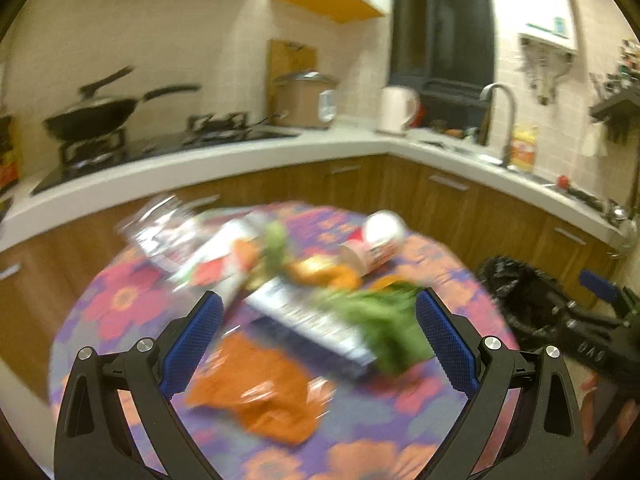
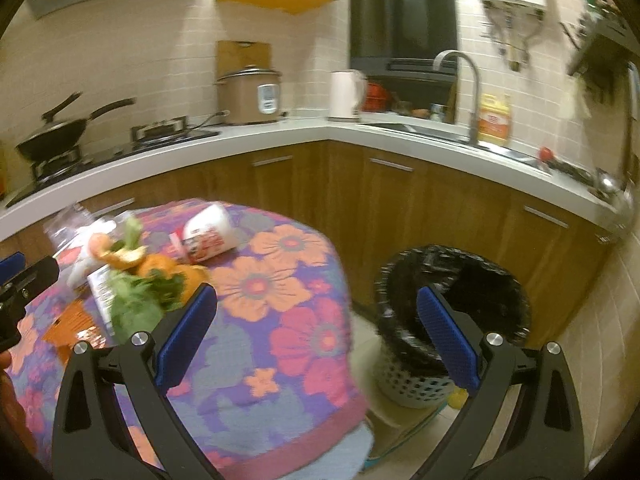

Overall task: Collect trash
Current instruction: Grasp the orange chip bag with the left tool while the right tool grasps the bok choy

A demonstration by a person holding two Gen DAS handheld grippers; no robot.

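Motion blur smears the left wrist view: the clear plastic wrapper [image 1: 160,228], the leafy greens [image 1: 384,320] and the printed carton [image 1: 316,320] lose their edges, and the carton's lettering cannot be read. The orange bag [image 1: 260,392] is likewise streaked. In the right wrist view the picture's left edge cuts off the left gripper [image 2: 16,276], and the right gripper's finger [image 2: 444,340] hides part of the trash bin [image 2: 452,312]; the bin's inside is too dark to tell.

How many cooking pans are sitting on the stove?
1. A black pan sits on the left burner of the stove; the right burner looks bare. More may be hidden beyond the frame's left edge.
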